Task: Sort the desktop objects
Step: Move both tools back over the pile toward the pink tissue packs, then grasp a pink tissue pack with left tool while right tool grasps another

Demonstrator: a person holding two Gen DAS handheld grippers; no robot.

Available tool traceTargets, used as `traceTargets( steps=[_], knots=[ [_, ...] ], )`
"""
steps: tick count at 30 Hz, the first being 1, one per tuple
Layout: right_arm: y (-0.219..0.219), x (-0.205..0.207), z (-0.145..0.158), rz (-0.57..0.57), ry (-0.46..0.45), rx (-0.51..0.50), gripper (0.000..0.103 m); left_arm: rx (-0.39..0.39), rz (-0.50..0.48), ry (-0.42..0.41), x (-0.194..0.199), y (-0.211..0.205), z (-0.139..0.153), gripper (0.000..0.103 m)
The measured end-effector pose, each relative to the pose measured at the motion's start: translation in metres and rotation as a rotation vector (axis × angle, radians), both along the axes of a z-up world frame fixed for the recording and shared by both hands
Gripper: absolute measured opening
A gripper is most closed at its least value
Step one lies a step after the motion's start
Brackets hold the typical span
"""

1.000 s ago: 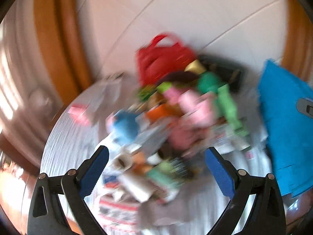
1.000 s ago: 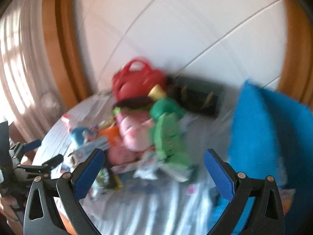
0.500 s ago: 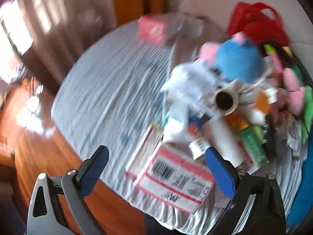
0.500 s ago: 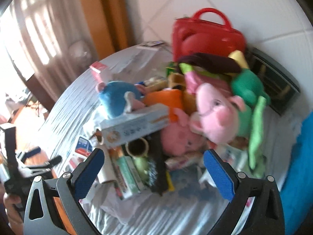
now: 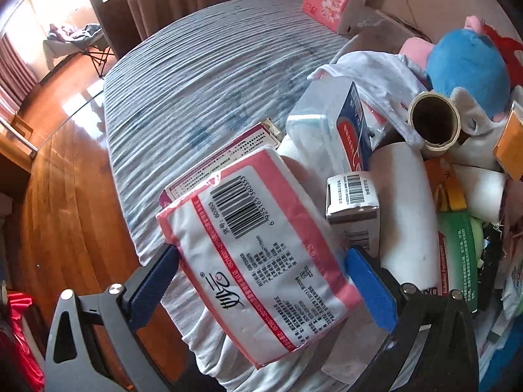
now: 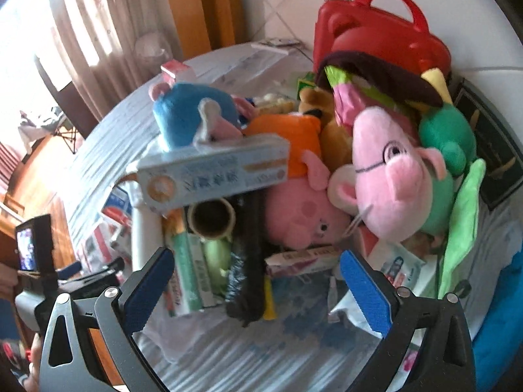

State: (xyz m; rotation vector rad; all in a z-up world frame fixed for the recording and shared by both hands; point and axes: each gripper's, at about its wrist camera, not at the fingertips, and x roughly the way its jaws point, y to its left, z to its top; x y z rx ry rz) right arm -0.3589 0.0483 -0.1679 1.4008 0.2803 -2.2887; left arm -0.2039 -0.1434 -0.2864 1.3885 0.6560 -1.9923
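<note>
Room: wood floor, curtained window, tiled wall; a round counter [image 5: 202, 75] under a striped grey-white cloth, its left half bare, its right half heaped

Heap, as seen from the right wrist: red carry case [image 6: 376, 32] at the back against the wall; pink pig plush [image 6: 392, 176], green plush [image 6: 447, 140], blue plush [image 6: 189, 117]; toothpaste carton [image 6: 215, 170] lying across the pile; tape roll [image 6: 212, 219] on its side below it. Everything is dumped together, so sorting seems barely begun

Item nearest the edge: tissue pack [image 5: 258, 254], pink-bordered, barcode face up, lying on a flat box and overhanging the counter rim, probably the easiest first pick as nothing lies on it

Left hand-held gripper [image 5: 261, 281]: spread wide, the blue pads either side of the pack's width, the pack lying between them; contact cannot be judged, and it does not look clamped

Right hand-held gripper [image 6: 256, 281]: spread, empty, hovering over the front of the heap, the toothpaste boxes and a dark brush-like thing just beyond its pads
</note>
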Motion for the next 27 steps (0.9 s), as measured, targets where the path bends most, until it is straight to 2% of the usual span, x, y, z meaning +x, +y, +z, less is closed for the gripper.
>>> traceTargets(
  steps=[2,5,6,9,12,16,21,27],
  knots=[
    [0.004,-0.005,-0.007,-0.009,-0.017,-0.008,0.103,0.064,0.028,0.014,0.004,-0.005,-0.004,0.103],
    [0.007,-0.012,-0.014,-0.025,-0.043,-0.055,0.103,0.227,0.104,0.064,0.012,-0.018,-0.020,0.103],
    [0.006,-0.015,-0.016,-0.026,-0.051,-0.061,0.103,0.245,0.106,0.080,0.013,-0.020,-0.022,0.103],
    [0.004,-0.018,-0.020,-0.021,-0.056,-0.061,0.103,0.185,0.011,0.083,0.005,-0.015,-0.014,0.092],
    [0.003,-0.021,-0.020,-0.027,-0.058,-0.067,0.103,0.158,-0.029,0.092,0.006,-0.017,-0.002,0.083],
    [-0.011,-0.022,-0.001,-0.001,-0.023,-0.082,0.103,0.102,-0.064,0.138,0.009,-0.037,0.028,0.082],
    [-0.049,-0.035,0.029,0.056,0.021,-0.126,0.103,-0.064,-0.102,0.178,-0.026,-0.078,0.071,0.082],
    [-0.146,-0.084,0.047,0.148,0.030,-0.105,0.103,-0.109,-0.125,0.180,-0.089,-0.136,0.083,0.082]
  ],
)
